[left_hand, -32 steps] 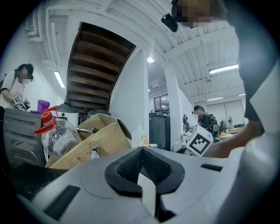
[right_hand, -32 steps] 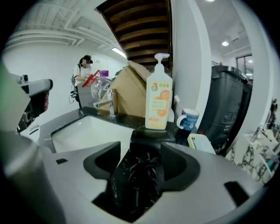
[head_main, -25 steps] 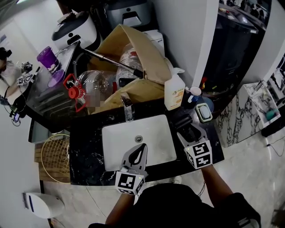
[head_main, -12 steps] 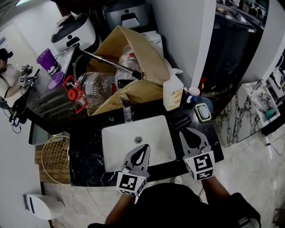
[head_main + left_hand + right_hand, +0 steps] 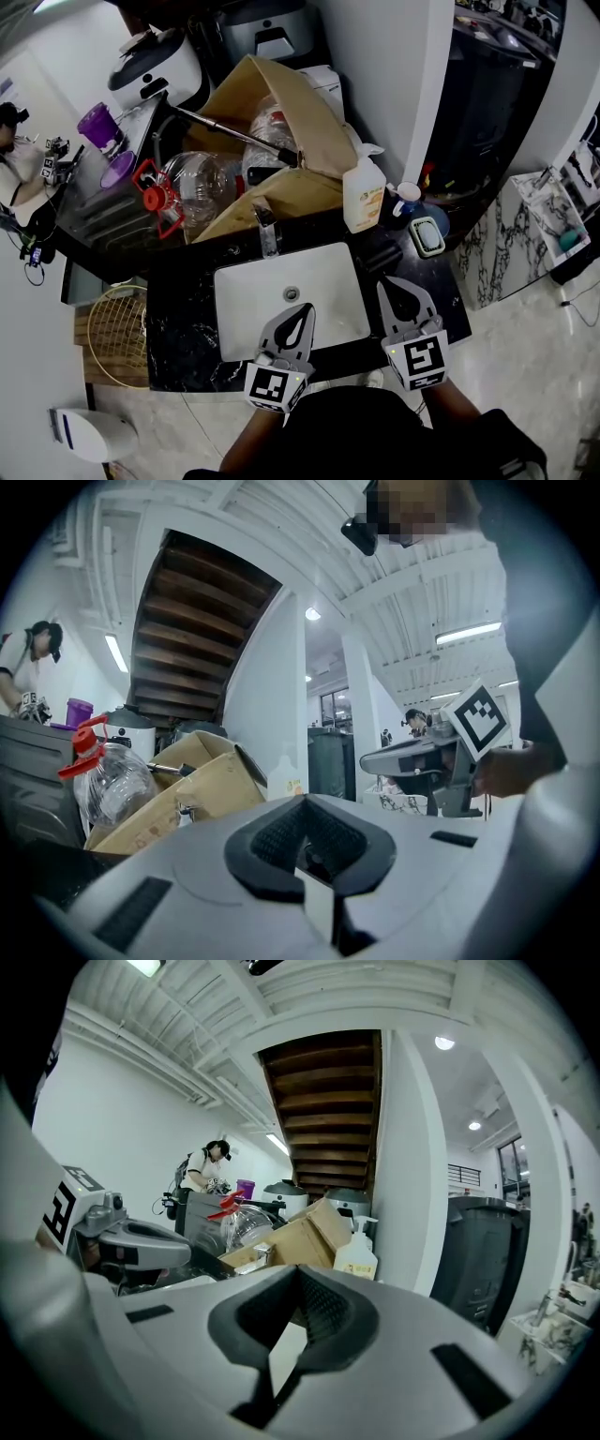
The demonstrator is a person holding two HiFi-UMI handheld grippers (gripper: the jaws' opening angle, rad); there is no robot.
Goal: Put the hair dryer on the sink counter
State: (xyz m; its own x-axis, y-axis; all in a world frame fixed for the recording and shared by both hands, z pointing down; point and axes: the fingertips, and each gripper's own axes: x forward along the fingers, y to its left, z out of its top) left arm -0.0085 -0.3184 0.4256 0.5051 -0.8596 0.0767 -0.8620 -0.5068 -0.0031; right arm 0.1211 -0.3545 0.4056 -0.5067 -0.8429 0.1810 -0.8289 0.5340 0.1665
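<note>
Along the sink counter [image 5: 178, 328], hair dryer [image 5: 380, 255]: lay on the black stone right of the basin [image 5: 253, 309], just ahead of the right gripper's tips, apart from them; showed only as a dark shape on dark stone, outline hard to make out.
Right gripper [image 5: 387, 282]: hovered over the counter right of the basin; jaws pressed together, nothing between them.
Left gripper [image 5: 305, 308]: hung over the basin's front edge; jaws pressed together, nothing pinched.
Soap bottle [image 5: 364, 197]: stood upright at the counter's back, behind the hair dryer.
Soap dish [image 5: 429, 236]: sat near the back right corner, beside the bottle.
Faucet [image 5: 267, 230]: rose behind the basin.
Cardboard box [image 5: 281, 112]: leaned open behind the counter, with a clear jug [image 5: 192, 183] just left of it.
Wicker basket [image 5: 117, 328]: sat low, left of the counter.
</note>
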